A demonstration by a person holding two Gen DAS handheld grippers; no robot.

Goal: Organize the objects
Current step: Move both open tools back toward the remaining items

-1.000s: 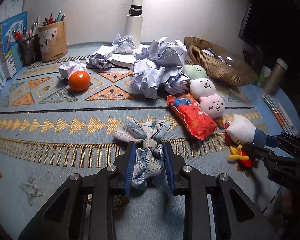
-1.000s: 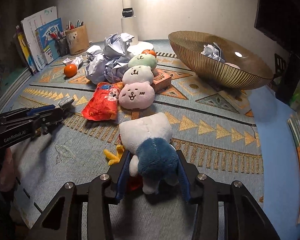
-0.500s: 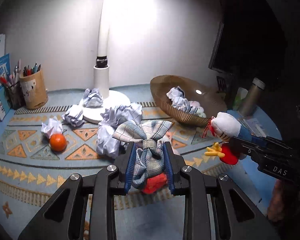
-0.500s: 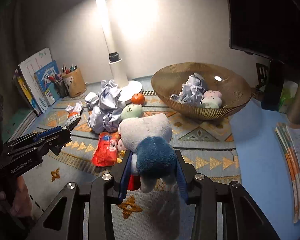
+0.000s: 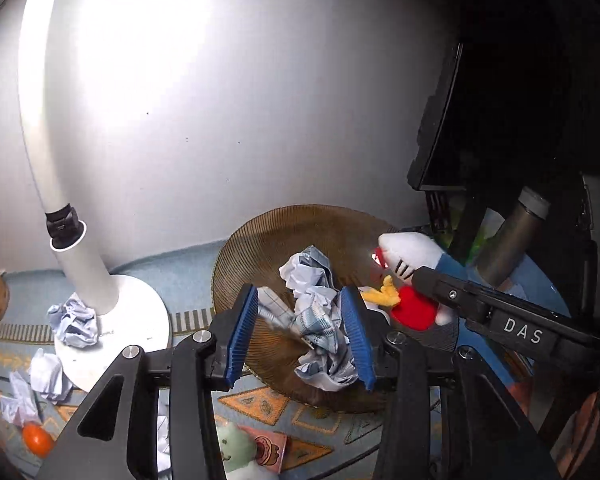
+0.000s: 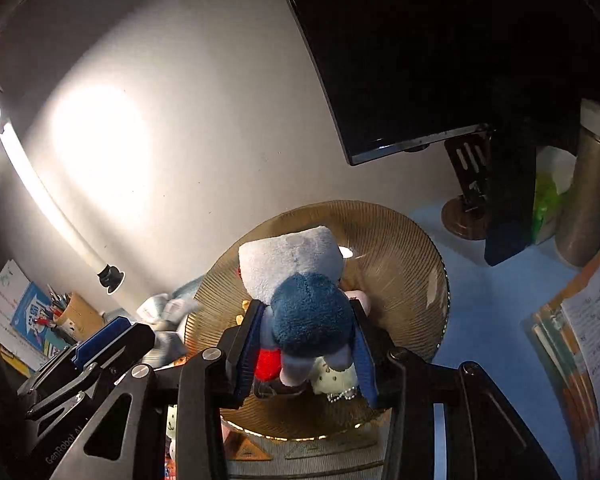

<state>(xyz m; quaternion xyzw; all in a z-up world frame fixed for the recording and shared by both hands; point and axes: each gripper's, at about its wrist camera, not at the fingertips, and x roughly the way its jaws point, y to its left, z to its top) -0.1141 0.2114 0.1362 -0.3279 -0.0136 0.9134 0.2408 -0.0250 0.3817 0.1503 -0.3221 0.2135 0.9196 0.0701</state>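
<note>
Left claw (image 5: pixel 305 338), lower centre of the left wrist view: its jaws have just been opening, and the plaid bow (image 5: pixel 320 332) is lying blurred between the blue pads (image 5: pixel 242 334), touching the right one and clear of the left; no grip is showing. The bow is hanging over the bowl (image 5: pixel 260 248), mid-frame, just below a paper ball (image 5: pixel 306 270) that is sitting inside.

Right claw (image 6: pixel 308 346), lower centre of the right wrist view: its jaws have just been opening a little, yet the pads are still pressing the blue body of the plush (image 6: pixel 300 292), so it is holding the toy. The plush is hanging over the bowl (image 6: pixel 400 248), white head toward the wall. In the left wrist view the same plush (image 5: pixel 410 254) is appearing at centre right above the bowl rim.

The lamp (image 5: pixel 80 264) is standing at left on the tabletop (image 5: pixel 180 280), with paper balls (image 5: pixel 74 322) and an orange (image 5: pixel 37 438) at lower left. A flask (image 6: pixel 592 192) is standing at right.
</note>
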